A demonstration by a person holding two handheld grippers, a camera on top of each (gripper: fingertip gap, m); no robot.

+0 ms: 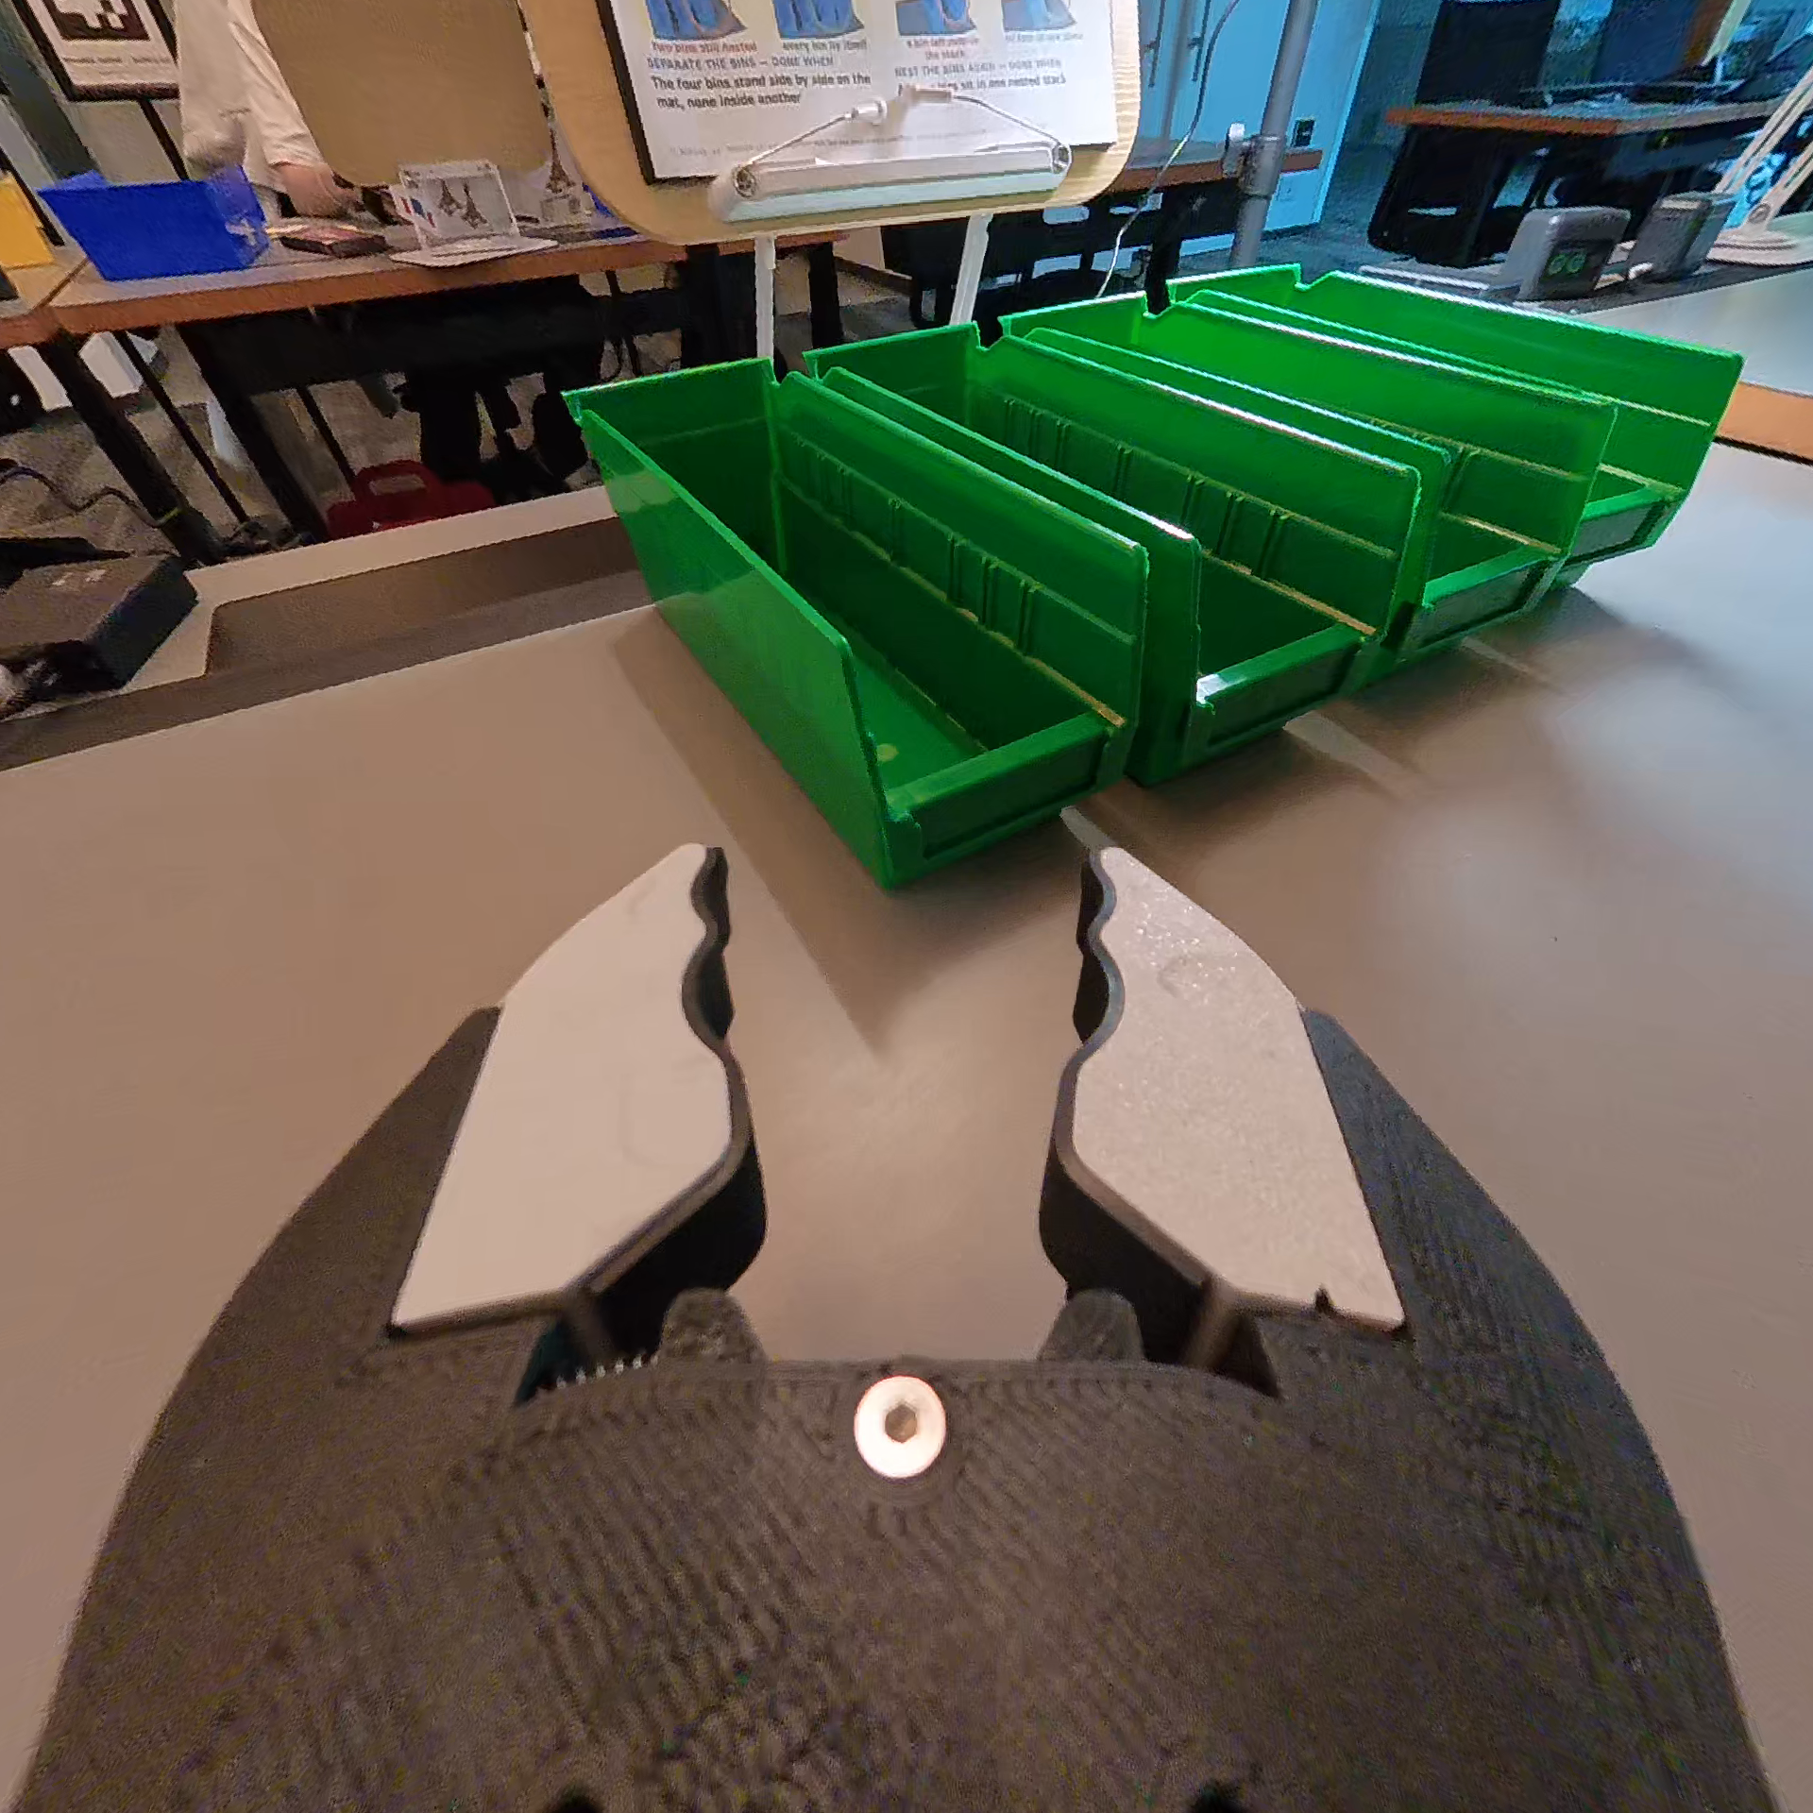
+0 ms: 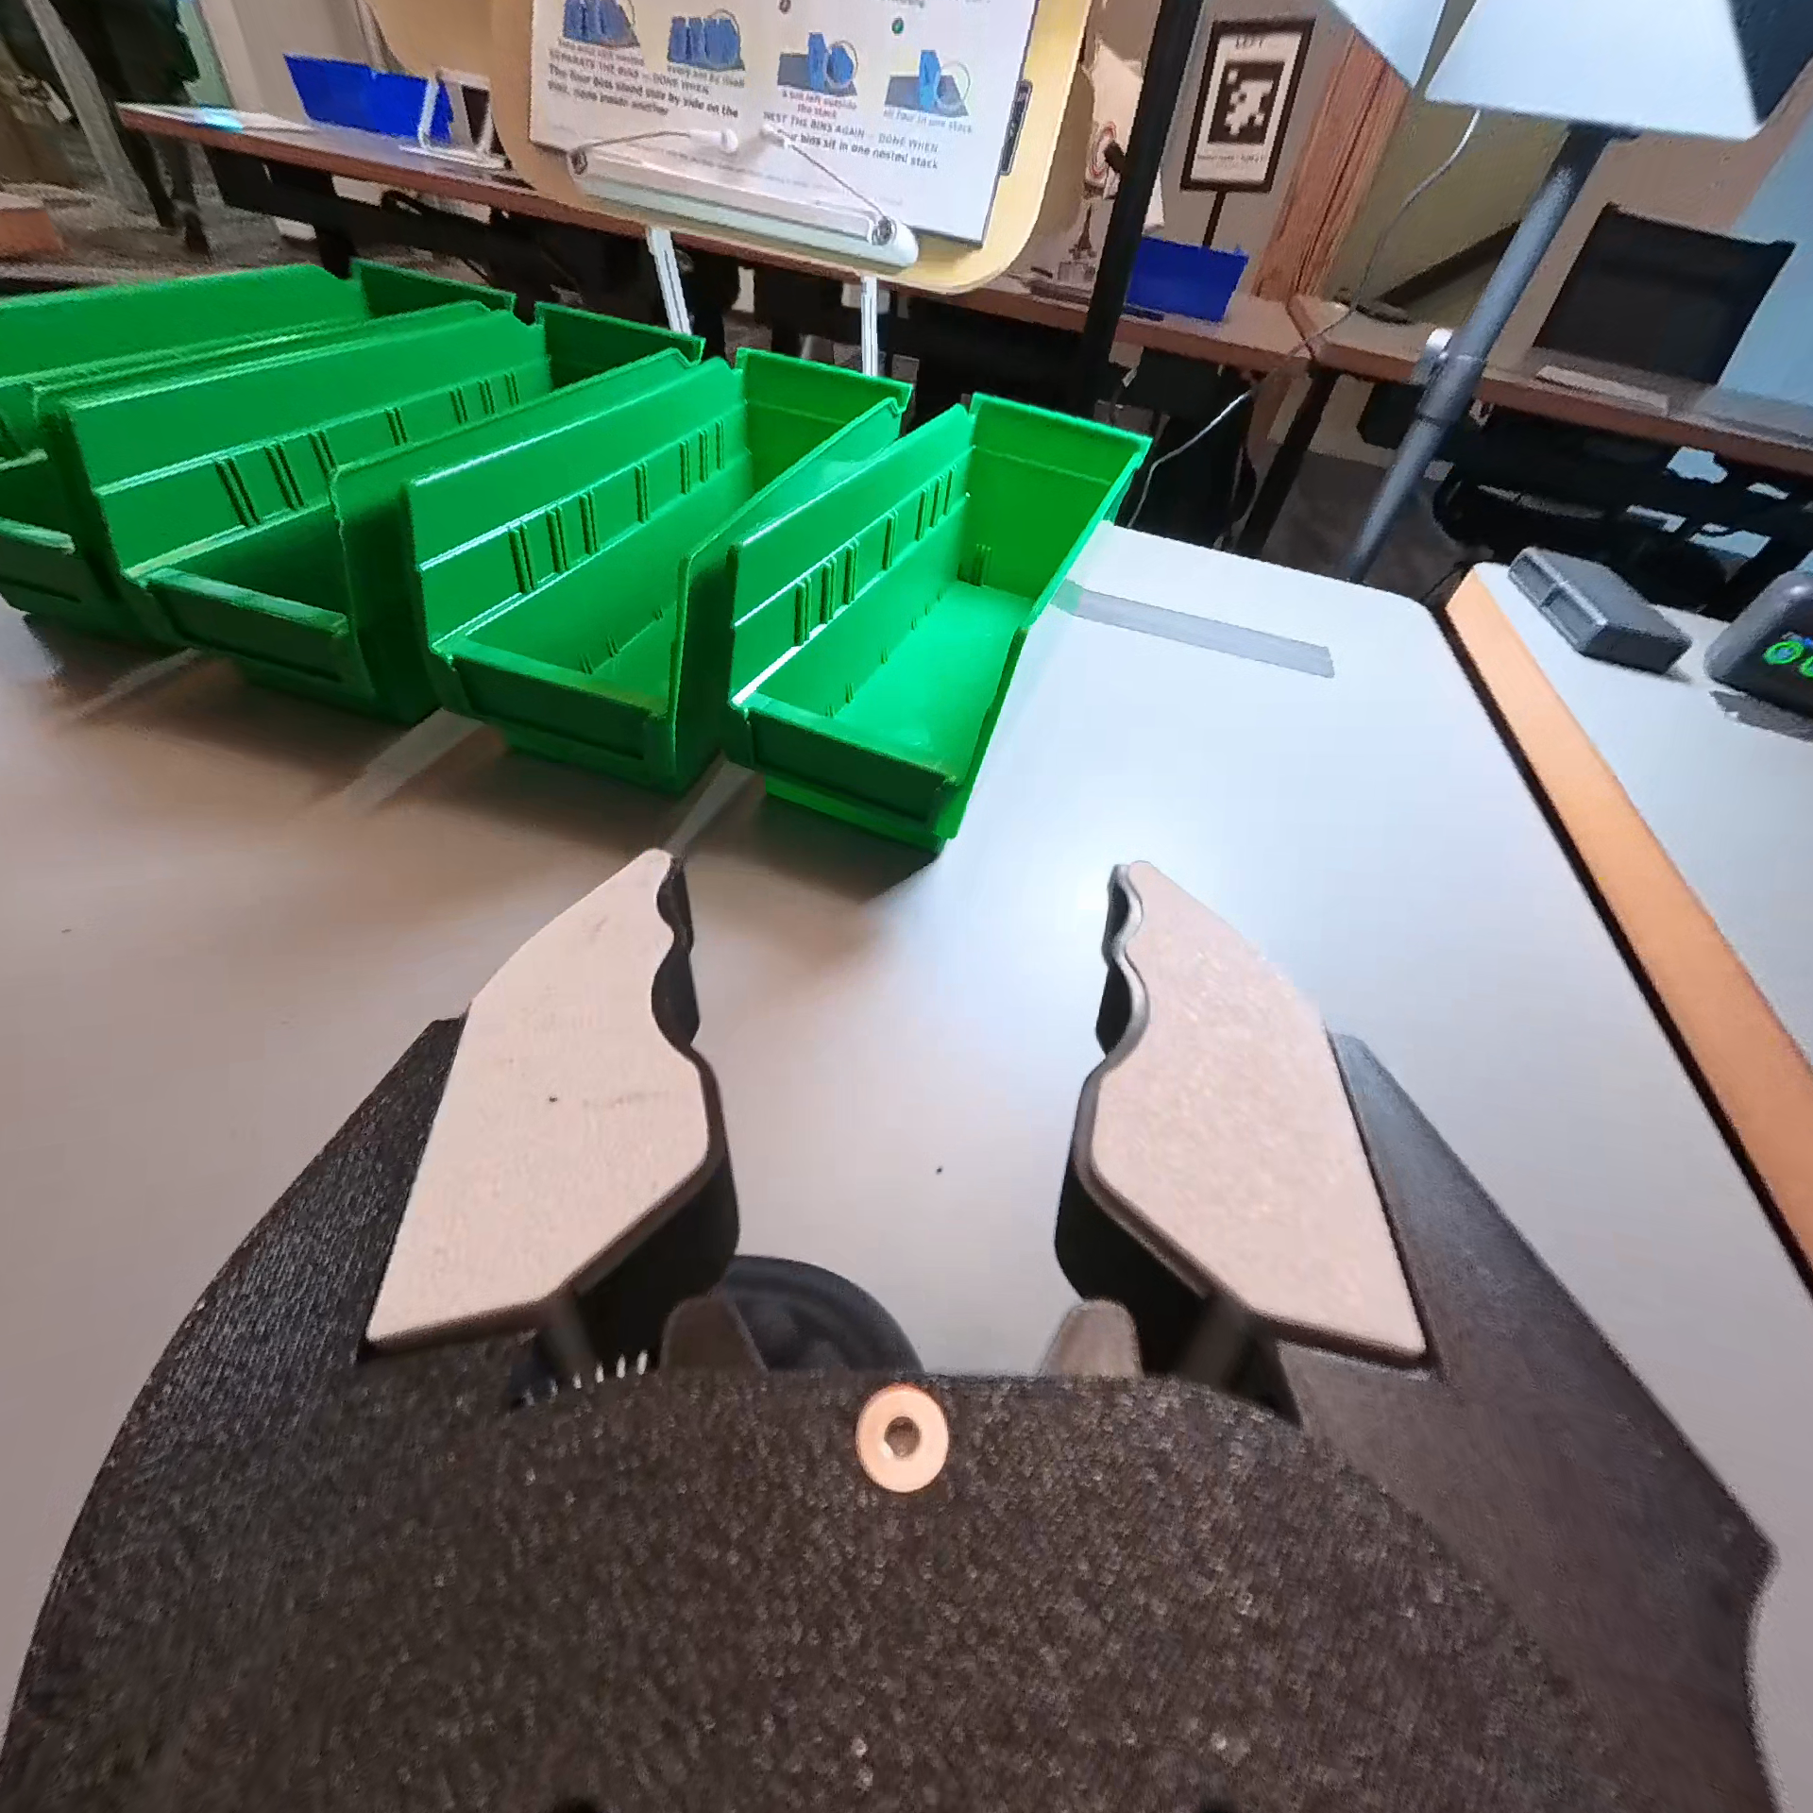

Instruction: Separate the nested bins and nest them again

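Printed writing with blue pictures fills an instruction sheet clipped to the far wooden board, a black-and-white marker sign carries small print, and a grey device far right shows green symbols too small to read.

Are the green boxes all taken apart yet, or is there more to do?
Done: the four green bins stand side by side on the table, none inside another. In hand: nothing; the left gripper and right gripper are both open and empty. Left: nesting all four again.
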